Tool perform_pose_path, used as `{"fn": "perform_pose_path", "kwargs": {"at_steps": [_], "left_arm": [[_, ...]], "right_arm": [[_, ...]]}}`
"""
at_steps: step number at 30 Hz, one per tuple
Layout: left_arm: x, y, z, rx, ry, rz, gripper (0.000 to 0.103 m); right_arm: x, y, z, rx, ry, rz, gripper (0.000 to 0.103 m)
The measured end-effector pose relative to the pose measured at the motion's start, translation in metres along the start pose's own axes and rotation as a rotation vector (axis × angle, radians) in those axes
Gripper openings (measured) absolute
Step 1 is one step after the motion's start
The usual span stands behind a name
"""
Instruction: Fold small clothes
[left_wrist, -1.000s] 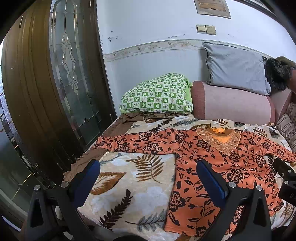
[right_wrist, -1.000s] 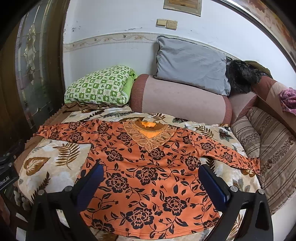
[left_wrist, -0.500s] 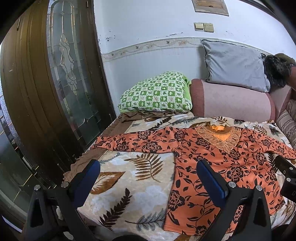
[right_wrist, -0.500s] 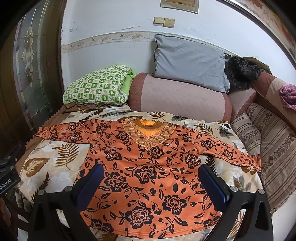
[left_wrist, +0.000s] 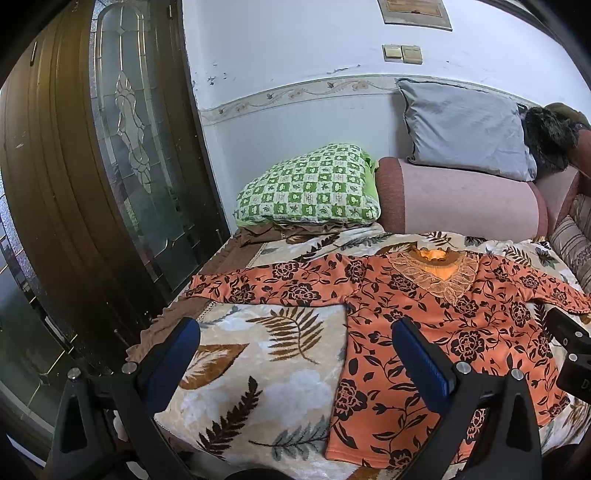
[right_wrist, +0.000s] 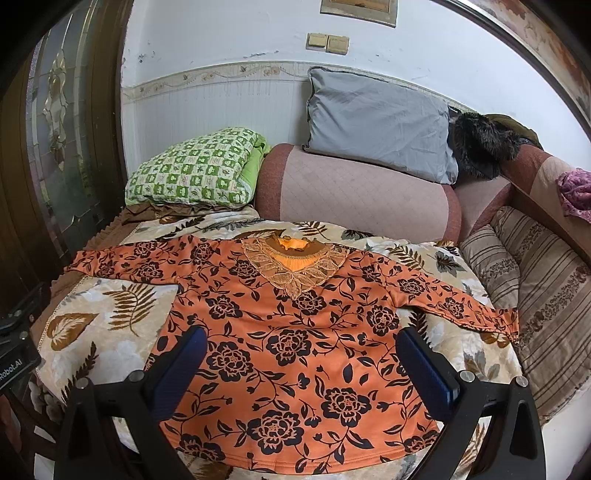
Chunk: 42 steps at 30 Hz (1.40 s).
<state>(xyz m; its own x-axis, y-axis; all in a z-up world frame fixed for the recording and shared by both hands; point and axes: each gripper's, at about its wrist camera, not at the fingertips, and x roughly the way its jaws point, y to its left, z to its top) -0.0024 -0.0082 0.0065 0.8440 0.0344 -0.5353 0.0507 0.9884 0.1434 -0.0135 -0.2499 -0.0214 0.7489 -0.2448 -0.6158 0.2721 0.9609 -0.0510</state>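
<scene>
1. Compared with a second ago, both cameras sit slightly differently: the orange floral blouse (right_wrist: 295, 332) appears a little lower and farther toward the right in the left wrist view, and a little higher in the right wrist view, while the garment itself lies in the same pose.
2. That blouse lies flat and face up on the leaf-print blanket (left_wrist: 266, 354), neckline toward the wall, hem toward the cameras, both long sleeves spread out sideways.
3. Its lace collar (right_wrist: 295, 269) sits at the far middle; one sleeve reaches toward the wooden door (left_wrist: 74, 184), the other ends near the striped cushion (right_wrist: 535, 280).
4. On the left gripper (left_wrist: 295, 354), the blue-padded fingers (left_wrist: 173, 354) stand wide apart with nothing between them, hovering above the near edge of the blanket; one finger is over bare blanket, the other over the blouse's lower side.
5. For the right gripper (right_wrist: 303, 362), the fingers (right_wrist: 424, 365) are likewise spread wide and hold nothing, framing the lower body of the blouse from above.
6. Neither gripper appears to touch the fabric, though contact is hard to judge from these angles.
7. Behind the blouse, a green checked pillow (left_wrist: 314, 188) rests beside a pink bolster (right_wrist: 354, 192), and a grey pillow (right_wrist: 376, 122) leans on the wall above the bolster.
</scene>
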Motion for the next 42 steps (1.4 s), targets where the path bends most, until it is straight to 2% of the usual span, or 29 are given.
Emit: {"fn": "perform_pose_path", "kwargs": {"at_steps": [42], "left_arm": [[-0.001,-0.018,-0.005,0.043,-0.001,-0.013,0.103]], "right_arm": [[0.002,-0.002,-0.003,0.006,0.009,-0.001,0.103]]}}
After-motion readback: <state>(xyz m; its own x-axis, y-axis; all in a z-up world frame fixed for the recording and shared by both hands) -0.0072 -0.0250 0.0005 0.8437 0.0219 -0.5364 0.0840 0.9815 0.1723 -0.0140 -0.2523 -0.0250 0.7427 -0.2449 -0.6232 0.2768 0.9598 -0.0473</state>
